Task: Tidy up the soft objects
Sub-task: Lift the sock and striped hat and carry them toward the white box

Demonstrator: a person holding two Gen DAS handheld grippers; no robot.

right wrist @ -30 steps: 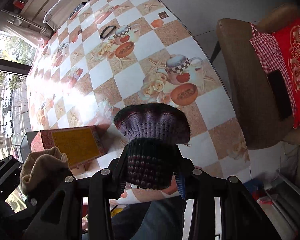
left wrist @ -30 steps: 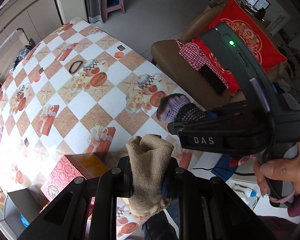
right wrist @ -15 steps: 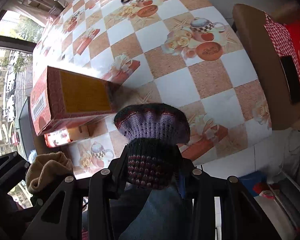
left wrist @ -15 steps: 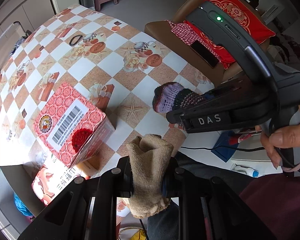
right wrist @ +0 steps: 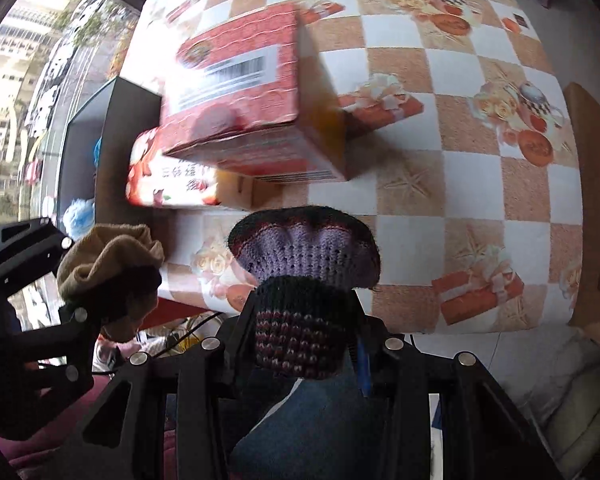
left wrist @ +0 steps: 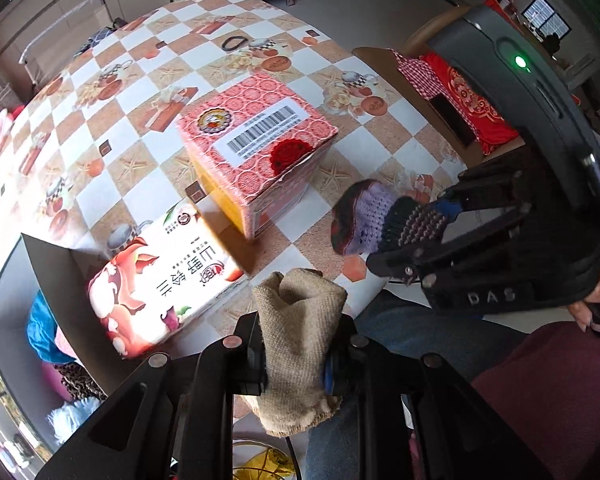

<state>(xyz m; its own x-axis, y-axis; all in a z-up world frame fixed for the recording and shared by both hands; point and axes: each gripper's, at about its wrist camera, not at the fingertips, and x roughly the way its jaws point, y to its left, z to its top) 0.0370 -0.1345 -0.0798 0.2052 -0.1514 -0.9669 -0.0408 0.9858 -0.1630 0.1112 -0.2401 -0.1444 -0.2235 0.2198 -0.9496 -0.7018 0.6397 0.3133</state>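
We note left gripper (left wrist: 296,360) pinching tan burlap pouch (left wrist: 300,320); right gripper (right wrist: 304,344) clamped on purple-black knitted piece (right wrist: 304,264); both at table edge; dark open bin (left wrist: 32,280) holding soft items lies at nine o'clock; left hand nearer, we judge.

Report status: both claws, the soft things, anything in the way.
Left claw shut on tan cloth. Right claw shut on purple knit piece. Gray bin at table's edge, two boxes stacked beside it.
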